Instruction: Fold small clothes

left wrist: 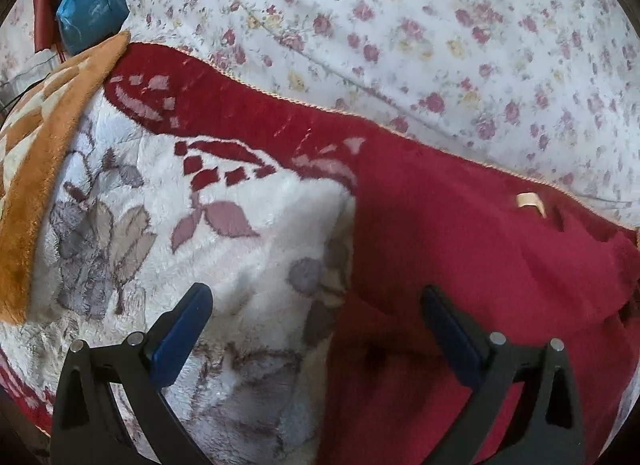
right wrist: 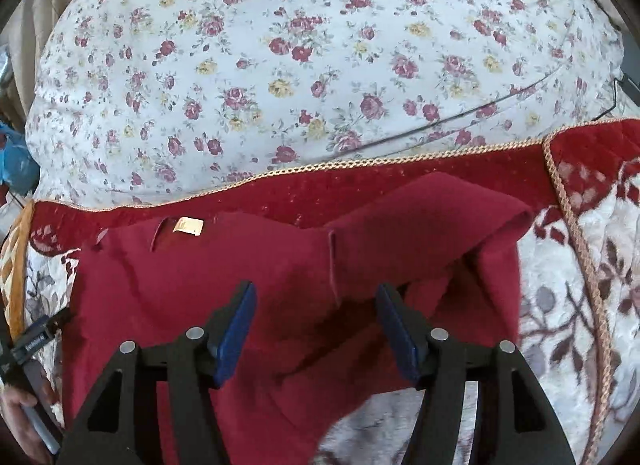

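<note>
A dark red garment [right wrist: 224, 265] with a tan neck label [right wrist: 188, 225] lies on a red and white plush blanket [right wrist: 560, 273]. Its right side is folded over in a raised flap [right wrist: 436, 209]. My right gripper [right wrist: 316, 317] is open above the garment's middle, with nothing between its blue pads. In the left wrist view the garment [left wrist: 460, 265] fills the right half, its label [left wrist: 530, 201] at the far right. My left gripper [left wrist: 316, 329] is open wide over the garment's left edge, one finger above the blanket [left wrist: 200, 245].
A floral white quilt [right wrist: 320, 65] lies behind the blanket, with a thin black cable [right wrist: 480, 111] across it. An orange blanket [left wrist: 36, 193] and a blue bag [left wrist: 90, 13] sit at the left. A hand and the other gripper's handle [right wrist: 28, 349] show at the lower left.
</note>
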Available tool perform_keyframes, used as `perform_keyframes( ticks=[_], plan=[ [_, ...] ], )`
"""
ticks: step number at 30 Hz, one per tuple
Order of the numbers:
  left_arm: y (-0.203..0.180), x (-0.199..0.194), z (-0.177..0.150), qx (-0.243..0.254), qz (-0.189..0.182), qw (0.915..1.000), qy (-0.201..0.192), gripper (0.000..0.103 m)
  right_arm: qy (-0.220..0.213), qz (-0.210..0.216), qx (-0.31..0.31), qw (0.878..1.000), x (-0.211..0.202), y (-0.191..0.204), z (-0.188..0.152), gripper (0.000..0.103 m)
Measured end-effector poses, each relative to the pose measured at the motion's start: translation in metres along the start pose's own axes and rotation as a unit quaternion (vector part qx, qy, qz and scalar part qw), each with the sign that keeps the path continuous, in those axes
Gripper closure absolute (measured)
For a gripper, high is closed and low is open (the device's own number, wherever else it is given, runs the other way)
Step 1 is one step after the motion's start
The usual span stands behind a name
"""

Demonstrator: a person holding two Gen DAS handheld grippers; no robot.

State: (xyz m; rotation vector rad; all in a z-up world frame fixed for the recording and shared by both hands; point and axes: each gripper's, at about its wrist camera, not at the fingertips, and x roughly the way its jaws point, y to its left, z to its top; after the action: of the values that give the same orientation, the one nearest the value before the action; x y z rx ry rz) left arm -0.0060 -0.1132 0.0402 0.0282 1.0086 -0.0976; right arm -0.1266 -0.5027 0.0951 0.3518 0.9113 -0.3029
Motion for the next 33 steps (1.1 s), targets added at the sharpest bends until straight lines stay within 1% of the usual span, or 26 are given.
perform_keyframes(
  ticks=[2, 4, 5, 6, 8, 9, 11, 13, 14, 15, 16, 17, 19, 20, 21, 22, 23, 24, 26, 27, 29, 30, 32, 33],
  plan=[
    [0.000, 0.002, -0.001, -0.002, 0.000, 1.0000, 0.005, 0.000, -0.017, -0.028, 0.015, 0.999, -0.007, -0.013, 0.004, 0.036],
    [0.000, 0.005, -0.002, -0.006, -0.001, 0.9999, 0.013, 0.000, -0.026, -0.044, 0.035, 0.998, -0.010, -0.032, 0.007, 0.032],
    [0.000, 0.007, -0.002, -0.008, -0.002, 0.9998, 0.015, 0.000, -0.020, -0.041, 0.060, 0.997, -0.008, -0.043, 0.009, 0.028],
    [0.001, 0.008, -0.002, -0.013, -0.005, 0.9997, 0.019, 0.000, -0.014, -0.031, 0.079, 0.996, -0.003, -0.051, 0.012, 0.027],
    [0.002, 0.008, -0.002, -0.017, -0.007, 0.9996, 0.021, 0.000, 0.006, 0.004, 0.127, 0.992, 0.011, -0.068, 0.018, 0.026],
    [0.002, 0.008, -0.002, -0.018, -0.006, 0.9996, 0.019, 0.000, 0.016, 0.011, 0.144, 0.989, 0.020, -0.074, 0.020, 0.023],
    [0.001, 0.007, -0.001, -0.017, -0.004, 0.9997, 0.018, 0.000, 0.040, 0.015, 0.182, 0.982, 0.039, -0.083, 0.021, 0.022],
    [-0.001, 0.007, -0.002, -0.013, -0.003, 0.9997, 0.019, 0.000, 0.042, 0.023, 0.209, 0.977, 0.051, -0.093, 0.021, 0.022],
    [-0.002, 0.008, -0.001, -0.011, -0.003, 0.9997, 0.020, 0.000, 0.034, 0.022, 0.213, 0.976, 0.056, -0.096, 0.022, 0.029],
    [-0.003, 0.009, -0.001, -0.008, -0.001, 0.9997, 0.022, 0.000, 0.023, 0.016, 0.212, 0.977, 0.059, -0.100, 0.025, 0.061],
    [-0.004, 0.009, -0.001, -0.006, 0.000, 0.9997, 0.022, 0.000, 0.013, 0.005, 0.209, 0.978, 0.060, -0.103, 0.027, 0.081],
    [-0.004, 0.009, 0.000, -0.004, 0.001, 0.9997, 0.022, 0.000, -0.004, -0.005, 0.211, 0.978, 0.054, -0.111, 0.028, 0.096],
    [-0.005, 0.008, 0.001, -0.006, 0.000, 0.9998, 0.021, 0.000, -0.034, 0.000, 0.223, 0.974, 0.043, -0.124, 0.034, 0.097],
    [-0.005, 0.008, 0.001, -0.006, -0.002, 0.9998, 0.020, 0.000, -0.058, -0.016, 0.218, 0.974, 0.030, -0.130, 0.037, 0.098],
    [-0.005, 0.007, 0.002, -0.005, -0.003, 0.9998, 0.019, 0.000, -0.086, -0.042, 0.206, 0.974, 0.014, -0.136, 0.039, 0.098],
    [-0.006, 0.007, 0.002, -0.004, -0.002, 0.9998, 0.018, 0.000, -0.115, -0.069, 0.199, 0.971, -0.003, -0.145, 0.042, 0.098],
    [-0.007, 0.007, 0.002, -0.002, -0.002, 0.9998, 0.019, 0.000, -0.124, -0.076, 0.201, 0.969, -0.011, -0.152, 0.043, 0.098],
    [-0.009, 0.008, 0.001, 0.000, -0.002, 0.9998, 0.019, 0.000, -0.120, -0.076, 0.211, 0.967, -0.016, -0.166, 0.044, 0.097],
    [-0.012, 0.009, 0.001, 0.004, -0.001, 0.9998, 0.021, 0.000, -0.083, -0.066, 0.225, 0.969, -0.013, -0.187, 0.042, 0.097],
    [-0.013, 0.009, 0.000, 0.006, 0.000, 0.9997, 0.022, 0.000, -0.076, -0.074, 0.231, 0.967, -0.013, -0.195, 0.039, 0.097],
    [-0.014, 0.009, 0.000, 0.006, 0.001, 0.9998, 0.021, 0.000, -0.078, -0.088, 0.230, 0.966, -0.019, -0.209, 0.034, 0.097],
    [-0.014, 0.008, 0.000, 0.006, 0.000, 0.9998, 0.021, 0.000, -0.083, -0.083, 0.229, 0.966, -0.024, -0.215, 0.030, 0.097],
    [-0.014, 0.007, -0.001, 0.008, 0.000, 0.9998, 0.019, 0.000, -0.098, -0.044, 0.239, 0.965, -0.040, -0.226, 0.023, 0.097],
    [-0.013, 0.006, -0.001, 0.009, 0.002, 0.9998, 0.018, 0.000, -0.107, 0.012, 0.252, 0.962, -0.052, -0.234, 0.017, 0.097]
  ],
)
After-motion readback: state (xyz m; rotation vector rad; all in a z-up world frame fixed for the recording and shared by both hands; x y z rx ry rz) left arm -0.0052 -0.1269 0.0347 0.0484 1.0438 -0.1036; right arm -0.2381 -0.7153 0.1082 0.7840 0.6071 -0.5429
